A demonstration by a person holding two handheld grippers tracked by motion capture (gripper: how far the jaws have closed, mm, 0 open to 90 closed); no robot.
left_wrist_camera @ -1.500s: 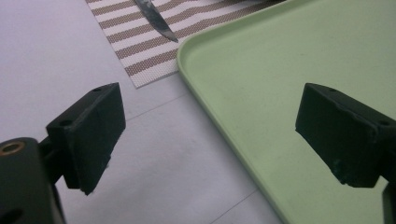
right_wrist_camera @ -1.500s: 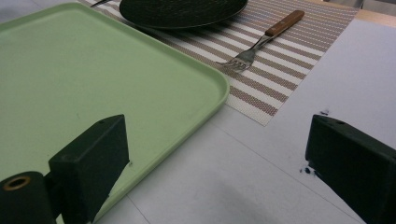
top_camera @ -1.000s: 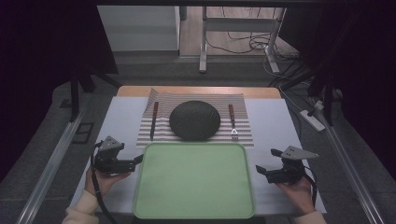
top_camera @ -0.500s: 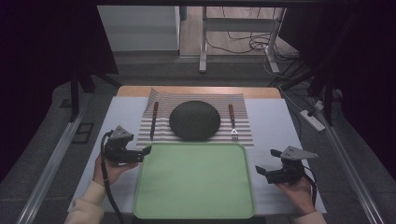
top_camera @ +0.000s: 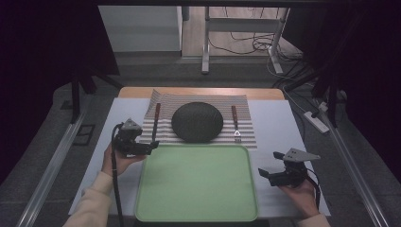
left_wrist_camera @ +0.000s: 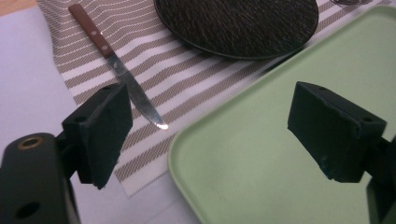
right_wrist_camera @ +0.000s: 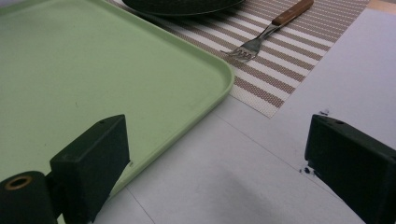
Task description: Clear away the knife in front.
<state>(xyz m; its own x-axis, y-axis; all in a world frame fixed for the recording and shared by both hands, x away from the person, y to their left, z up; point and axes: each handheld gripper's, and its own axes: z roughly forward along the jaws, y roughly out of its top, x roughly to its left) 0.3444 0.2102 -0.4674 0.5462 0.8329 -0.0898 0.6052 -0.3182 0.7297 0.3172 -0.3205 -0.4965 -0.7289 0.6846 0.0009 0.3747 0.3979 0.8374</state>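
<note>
Overhead, the high view shows a green tray lying on the white table cover, its far edge touching the near edge of a striped placemat. On the placemat a dark round plate sits in the middle, with a knife to its left and a fork to its right, both with brown handles pointing away from the person. The left gripper hovers at the tray's far left corner, close to the knife's blade end; its jaws stand apart with nothing between them and have just been closing slightly. The right gripper is held just off the tray's right edge, over the white cover, jaws apart and empty. In the left gripper view, the left gripper looks over the rounded corner of the tray; the knife lies diagonally on the placemat just beyond the left jaw, blade tip toward the tray, not touched by either jaw, and the plate lies farther off. In the right gripper view, the right gripper spans the tray's corner and bare white cover, with wide-set jaws gripping nothing; the fork rests on the placemat beyond, tines toward the tray.
</note>
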